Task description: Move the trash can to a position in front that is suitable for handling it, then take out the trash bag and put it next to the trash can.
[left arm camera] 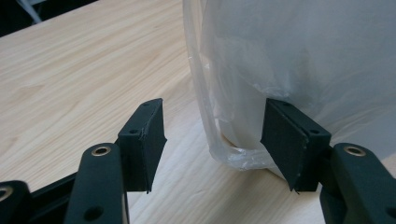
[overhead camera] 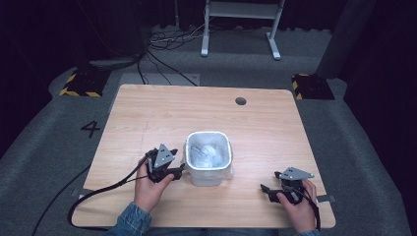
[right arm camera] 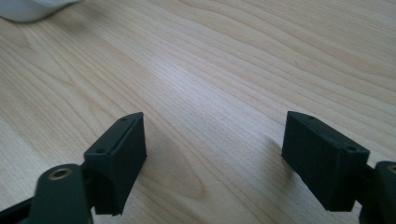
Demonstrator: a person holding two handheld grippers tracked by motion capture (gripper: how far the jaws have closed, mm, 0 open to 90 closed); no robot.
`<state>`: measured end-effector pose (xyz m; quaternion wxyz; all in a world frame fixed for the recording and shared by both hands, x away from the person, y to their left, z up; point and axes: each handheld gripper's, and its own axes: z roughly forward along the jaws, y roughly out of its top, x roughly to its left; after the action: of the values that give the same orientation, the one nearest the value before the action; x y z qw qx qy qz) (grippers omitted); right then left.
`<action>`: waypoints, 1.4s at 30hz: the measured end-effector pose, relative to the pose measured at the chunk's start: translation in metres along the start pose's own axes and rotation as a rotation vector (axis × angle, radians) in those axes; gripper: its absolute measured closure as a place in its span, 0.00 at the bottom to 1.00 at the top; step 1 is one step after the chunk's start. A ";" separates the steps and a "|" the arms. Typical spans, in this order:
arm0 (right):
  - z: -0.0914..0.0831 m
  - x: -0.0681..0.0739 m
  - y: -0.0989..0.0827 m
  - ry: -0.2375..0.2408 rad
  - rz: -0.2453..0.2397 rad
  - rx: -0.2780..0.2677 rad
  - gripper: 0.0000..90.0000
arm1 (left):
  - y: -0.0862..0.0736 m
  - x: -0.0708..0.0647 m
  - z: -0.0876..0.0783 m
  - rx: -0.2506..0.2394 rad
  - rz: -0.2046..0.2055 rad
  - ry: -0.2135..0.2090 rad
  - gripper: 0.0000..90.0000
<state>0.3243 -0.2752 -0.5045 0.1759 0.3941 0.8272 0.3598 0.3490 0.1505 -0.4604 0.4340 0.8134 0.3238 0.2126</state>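
Wood-grain table [overhead camera: 147,118] on grey carpet [overhead camera: 44,147], dark room. White lined bin [overhead camera: 208,157] mid-table. Left gripper [left arm camera: 212,135] jaws apart, liner edge [left arm camera: 205,112] between, maybe touching; right gripper [right arm camera: 212,158] apart, empty.

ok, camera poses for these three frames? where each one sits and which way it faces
High view: above the person's side, looking forward and down on the table; both hands, left gripper and right gripper show.
Left gripper view: rides the left gripper, low, looking along its open jaws at the bag-lined bin.
Right gripper view: rides the right gripper, looking over bare tabletop; jaws open.
Shared: high and left gripper views both show the bin.
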 end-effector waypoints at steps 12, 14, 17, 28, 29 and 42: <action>-0.010 0.012 0.010 0.021 -0.033 -0.022 0.25 | 0.006 -0.009 0.003 -0.009 0.014 -0.017 0.36; -0.012 0.014 0.014 0.034 -0.037 -0.031 0.24 | 0.008 -0.008 -0.005 -0.017 0.020 -0.007 0.32; -0.013 0.017 0.020 0.047 -0.046 -0.044 0.22 | 0.006 -0.006 -0.018 -0.022 0.013 0.005 0.28; -0.008 0.031 0.042 0.098 -0.073 -0.064 0.18 | -0.001 -0.016 -0.042 0.034 0.002 0.009 0.18; -0.008 0.033 0.044 0.108 -0.082 -0.062 0.18 | -0.002 -0.019 -0.042 0.029 -0.002 0.003 0.18; 0.012 0.055 0.065 0.204 -0.160 -0.056 0.21 | -0.001 -0.033 -0.019 0.036 0.080 -0.039 0.26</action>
<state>0.3311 -0.1993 -0.4657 0.1300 0.2830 0.8593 0.4057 0.3135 0.1387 -0.4536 0.4169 0.8372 0.2863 0.2081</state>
